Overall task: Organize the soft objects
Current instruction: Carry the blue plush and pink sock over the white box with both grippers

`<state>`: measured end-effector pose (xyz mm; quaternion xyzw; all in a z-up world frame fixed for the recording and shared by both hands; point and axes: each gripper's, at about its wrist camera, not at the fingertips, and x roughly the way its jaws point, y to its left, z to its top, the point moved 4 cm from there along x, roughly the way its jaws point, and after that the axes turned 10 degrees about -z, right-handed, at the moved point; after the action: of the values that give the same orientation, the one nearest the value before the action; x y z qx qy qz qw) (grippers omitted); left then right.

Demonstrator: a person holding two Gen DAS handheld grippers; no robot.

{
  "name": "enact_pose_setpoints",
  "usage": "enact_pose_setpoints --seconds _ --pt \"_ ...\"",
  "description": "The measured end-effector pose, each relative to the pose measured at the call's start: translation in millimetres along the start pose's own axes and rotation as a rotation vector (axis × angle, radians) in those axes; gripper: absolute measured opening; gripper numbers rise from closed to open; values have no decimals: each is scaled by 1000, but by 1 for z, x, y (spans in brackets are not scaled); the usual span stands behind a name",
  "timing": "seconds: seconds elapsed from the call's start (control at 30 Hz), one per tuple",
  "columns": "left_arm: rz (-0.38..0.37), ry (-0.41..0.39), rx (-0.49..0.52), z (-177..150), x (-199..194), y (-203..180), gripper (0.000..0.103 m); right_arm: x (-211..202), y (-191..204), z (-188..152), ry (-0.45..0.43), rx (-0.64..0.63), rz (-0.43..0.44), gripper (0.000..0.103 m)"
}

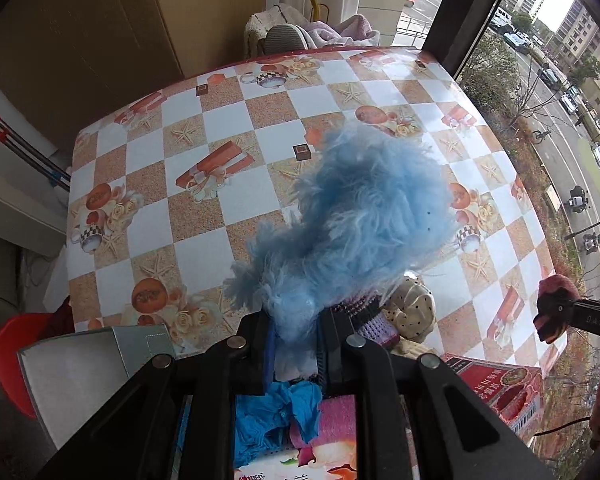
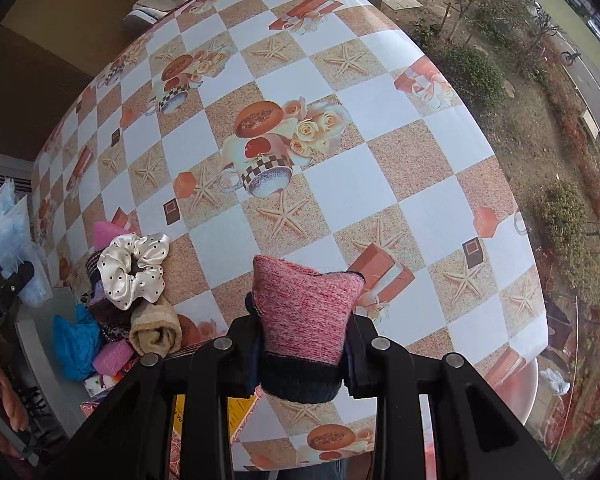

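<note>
The left tool (image 1: 294,344) is closed on the blue fluffy piece (image 1: 360,208), which stands up in the middle of the left wrist view, above the tabletop (image 1: 236,120). The right tool (image 2: 302,344) is closed on the pink knitted sock (image 2: 304,312), low in the centre of its view. Both things look light and very soft, so they will probably bend and hang; a hold near the thick middle seems safest. The other soft things, among them a dotted scrunchie (image 2: 134,268), lie at the lower left.
</note>
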<state>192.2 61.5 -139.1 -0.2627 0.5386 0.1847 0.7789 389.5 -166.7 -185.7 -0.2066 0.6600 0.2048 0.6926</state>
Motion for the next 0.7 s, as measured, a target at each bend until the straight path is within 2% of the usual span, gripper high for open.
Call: enact_pose_setpoints --seconds 0.37,0.7 --pt "-57 1 147 -63 -51 -34 18 -40 -6 -72 -23 12 -22 32" --pt "-109 1 262 -115 -82 -49 18 -55 19 -139 -4 -20 -19 32"
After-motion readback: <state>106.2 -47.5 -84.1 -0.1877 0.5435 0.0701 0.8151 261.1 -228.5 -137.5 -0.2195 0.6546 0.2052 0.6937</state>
